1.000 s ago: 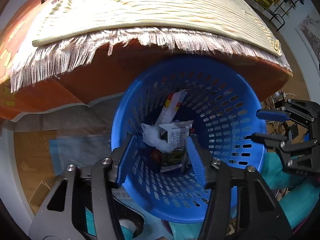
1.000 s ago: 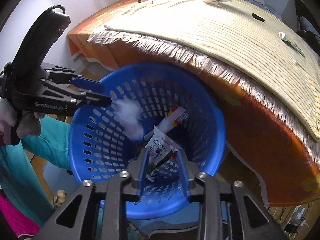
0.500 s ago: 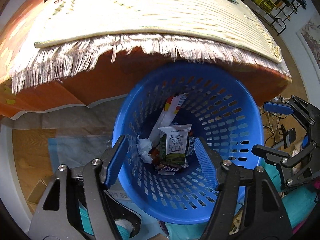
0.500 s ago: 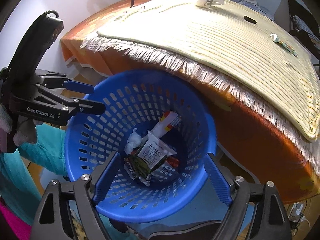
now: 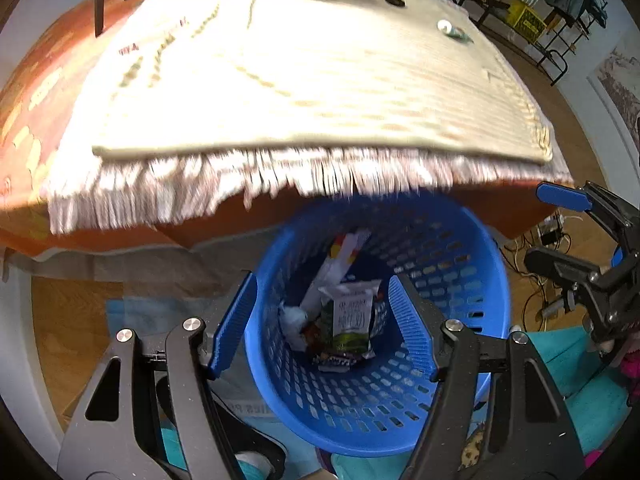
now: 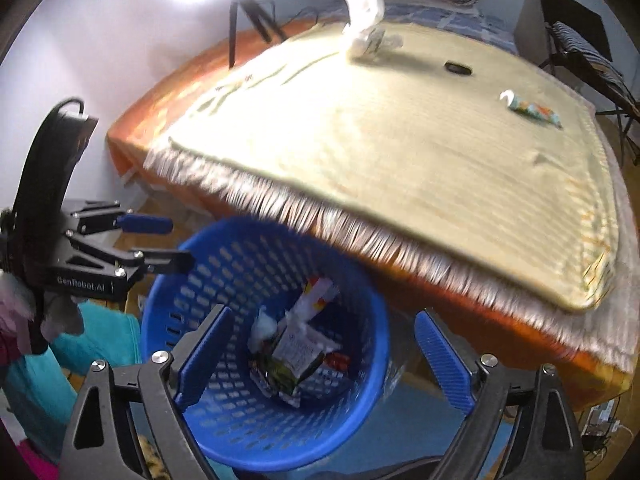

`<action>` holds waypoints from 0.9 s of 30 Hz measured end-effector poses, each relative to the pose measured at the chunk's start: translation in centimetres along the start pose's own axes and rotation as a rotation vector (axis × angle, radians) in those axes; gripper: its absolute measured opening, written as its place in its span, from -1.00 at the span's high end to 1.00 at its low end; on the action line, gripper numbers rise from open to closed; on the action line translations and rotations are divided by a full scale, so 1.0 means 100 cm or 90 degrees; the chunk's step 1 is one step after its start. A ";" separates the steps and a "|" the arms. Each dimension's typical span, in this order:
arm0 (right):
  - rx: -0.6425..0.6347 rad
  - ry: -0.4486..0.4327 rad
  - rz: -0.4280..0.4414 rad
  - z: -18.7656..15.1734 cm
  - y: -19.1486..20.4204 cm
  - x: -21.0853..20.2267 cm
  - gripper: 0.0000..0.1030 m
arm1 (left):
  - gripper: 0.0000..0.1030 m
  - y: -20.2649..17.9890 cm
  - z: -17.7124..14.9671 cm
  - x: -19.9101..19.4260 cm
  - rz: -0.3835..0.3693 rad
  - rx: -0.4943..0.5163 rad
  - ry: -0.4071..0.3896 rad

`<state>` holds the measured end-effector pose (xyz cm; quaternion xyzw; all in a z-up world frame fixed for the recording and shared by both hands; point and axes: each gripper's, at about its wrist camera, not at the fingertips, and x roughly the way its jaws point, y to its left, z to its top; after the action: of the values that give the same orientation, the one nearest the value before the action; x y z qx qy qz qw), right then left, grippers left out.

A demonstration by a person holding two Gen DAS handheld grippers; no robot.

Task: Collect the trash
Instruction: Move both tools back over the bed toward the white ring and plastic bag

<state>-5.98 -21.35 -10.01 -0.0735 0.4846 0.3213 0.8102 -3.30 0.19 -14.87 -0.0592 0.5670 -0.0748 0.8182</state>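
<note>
A blue slotted basket (image 5: 460, 360) stands on the floor against the orange-draped bed. It holds a green and white milk carton (image 5: 352, 320), a white tissue (image 5: 294, 318) and a red and yellow wrapper (image 5: 344, 252). My left gripper (image 5: 322, 278) hangs open above it with nothing between its fingers. The jaws of my right gripper (image 6: 323, 312) are opening over the same basket (image 6: 224, 432), also empty. Each gripper appears in the other's view, the right gripper (image 5: 548, 230) and the left gripper (image 6: 168, 242). A crumpled white wad (image 6: 362, 24), a dark lid (image 6: 458, 67) and a small colourful wrapper (image 6: 532, 108) lie on the cream fringed mat (image 6: 400, 140).
The mat's fringe (image 5: 240, 184) overhangs the basket's far rim. Teal cloth (image 5: 580, 368) lies on the floor by the basket. Cables (image 5: 532, 280) trail on the wooden floor to the right. Tripod legs (image 6: 248, 12) and a dark chair (image 6: 560, 24) stand behind the bed.
Both grippers opened and let go: the tissue and the carton dropped into the basket. Both then rose, so more of the mat shows and the basket looks smaller.
</note>
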 end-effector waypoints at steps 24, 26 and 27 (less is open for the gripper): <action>0.103 -0.124 0.026 0.137 -0.041 -0.014 -0.84 | -0.17 0.084 0.128 -0.041 0.071 -0.026 -0.094; 0.108 -0.137 0.029 0.152 -0.044 -0.012 -0.84 | -0.09 0.091 0.139 -0.038 0.078 -0.022 -0.094; 0.110 -0.143 0.028 0.160 -0.045 -0.010 -0.84 | -0.08 0.094 0.144 -0.036 0.082 -0.018 -0.093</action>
<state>8.15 -18.44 -1.71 0.0436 0.4185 0.3022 0.8554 9.49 10.23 -8.19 -0.0396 0.5092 -0.0098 0.8597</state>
